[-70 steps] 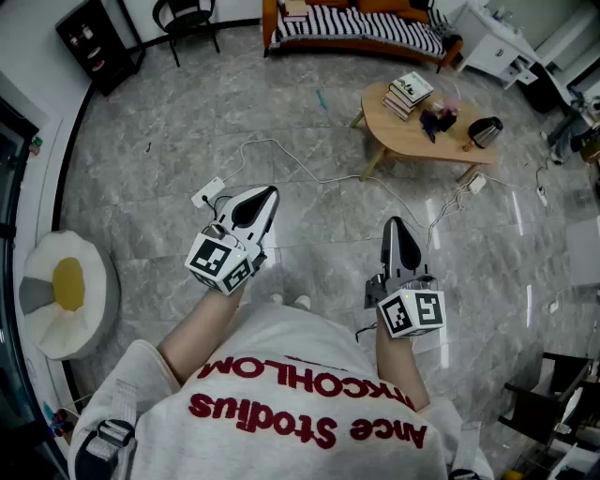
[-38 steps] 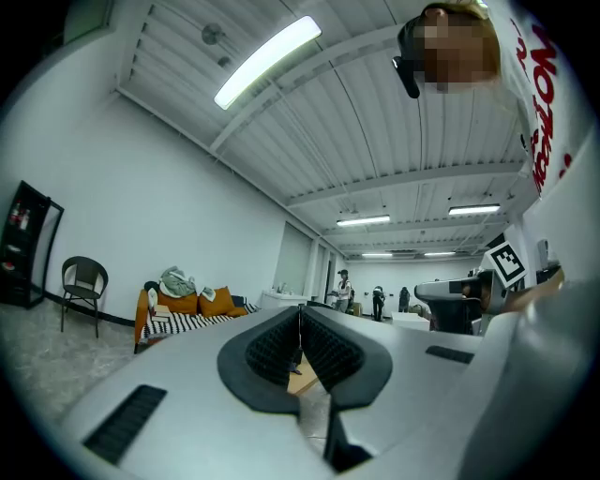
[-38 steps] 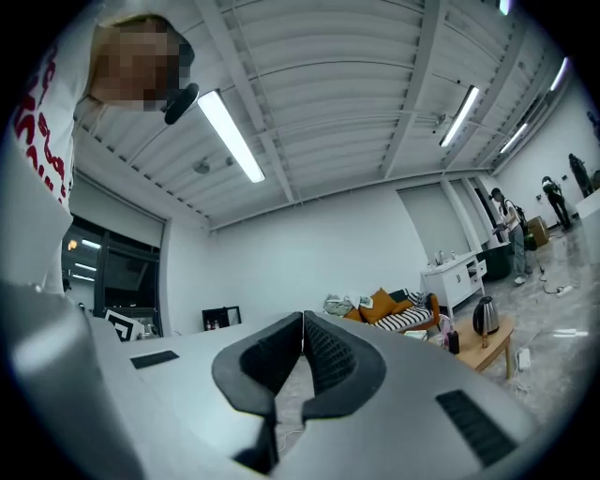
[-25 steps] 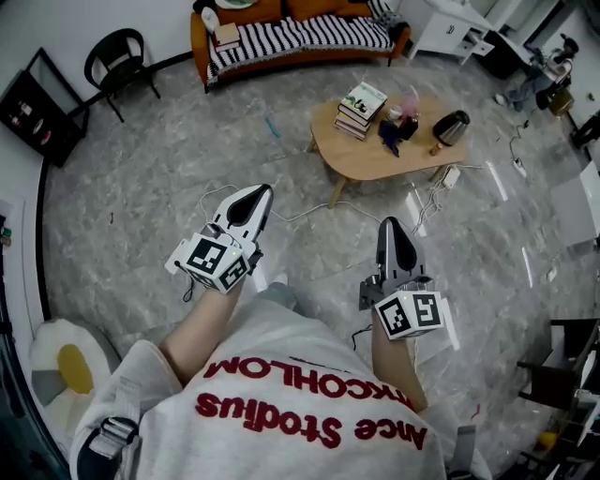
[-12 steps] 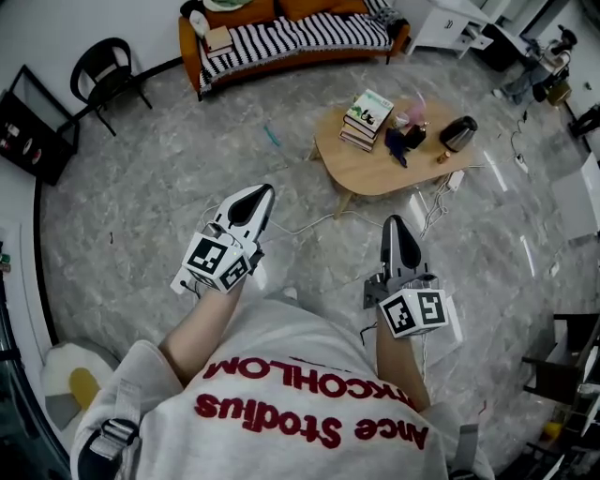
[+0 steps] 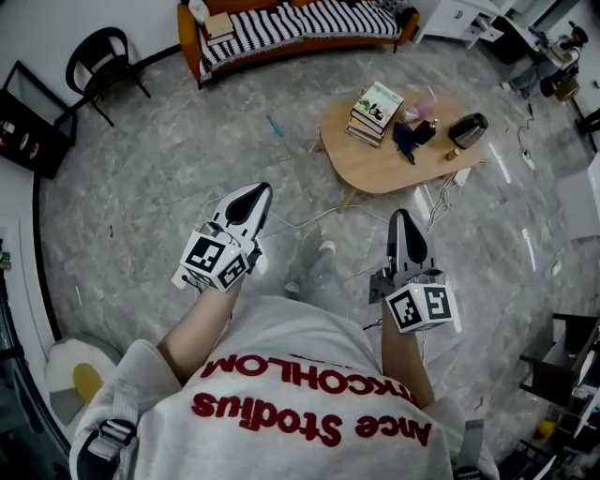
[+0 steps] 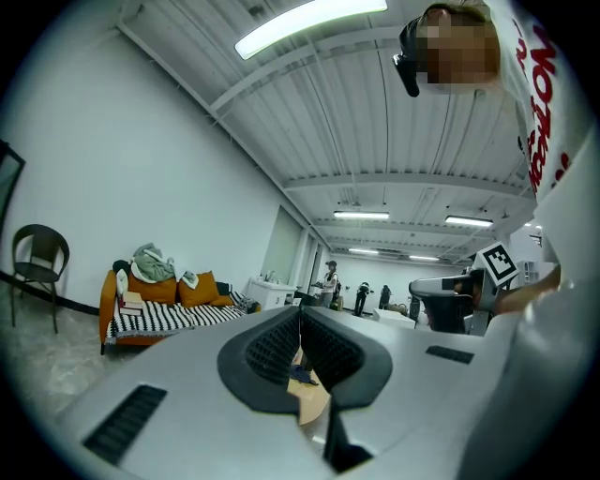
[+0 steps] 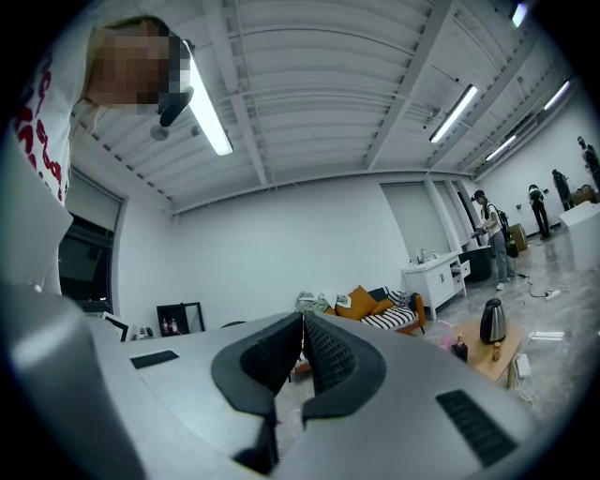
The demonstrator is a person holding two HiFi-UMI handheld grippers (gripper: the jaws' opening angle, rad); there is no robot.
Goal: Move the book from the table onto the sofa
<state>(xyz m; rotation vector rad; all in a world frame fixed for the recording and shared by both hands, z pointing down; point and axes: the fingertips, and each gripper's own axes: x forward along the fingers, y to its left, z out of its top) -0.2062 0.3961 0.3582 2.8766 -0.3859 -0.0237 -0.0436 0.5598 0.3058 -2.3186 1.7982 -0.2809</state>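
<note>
A stack of books (image 6: 373, 111) with a green-and-white cover on top lies at the left end of the low wooden table (image 6: 389, 167). The orange sofa (image 6: 281, 33) with a striped cover stands beyond it by the wall, and also shows in the left gripper view as sofa (image 7: 155, 317) and in the right gripper view as sofa (image 8: 382, 307). My left gripper (image 6: 252, 193) and right gripper (image 6: 401, 218) are held level over the floor, well short of the table. Both are shut and hold nothing, as the left gripper (image 7: 300, 323) and right gripper (image 8: 302, 328) show close up.
A kettle (image 6: 468, 129), a bottle and dark items share the table. White cables (image 6: 309, 217) trail across the floor before it. A black chair (image 6: 101, 58) and black shelf (image 6: 23, 120) stand left, a white cabinet (image 6: 464, 14) right. A small book (image 6: 221, 26) lies on the sofa.
The person has walked on toward the table, which now sits slightly nearer and further right; a leg has swung forward. Both grippers stay shut and side by side.
</note>
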